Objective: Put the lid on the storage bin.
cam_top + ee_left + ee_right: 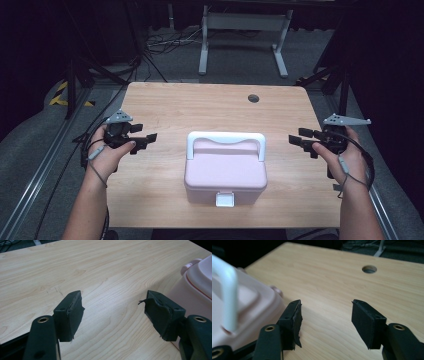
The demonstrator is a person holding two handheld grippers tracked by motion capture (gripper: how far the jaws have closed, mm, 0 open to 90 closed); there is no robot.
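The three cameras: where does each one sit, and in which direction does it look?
High view: above the person's side, looking forward and down on the table; both forearms, left gripper and right gripper show.
Left gripper view: rides the left gripper, facing bare wood; its open jaws show.
Right gripper view: rides the right gripper, toward the table's round hole; open jaws show.
All share the pink box.

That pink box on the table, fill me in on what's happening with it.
A person sits at the wooden table with a hand-held gripper in each hand. The pink box stands shut in the middle, its white handle up and its white latch facing the person. The left hand-held gripper and the right hand-held gripper hover on either side of it, jaws open and empty, pointing at the box. Nothing is touching it.
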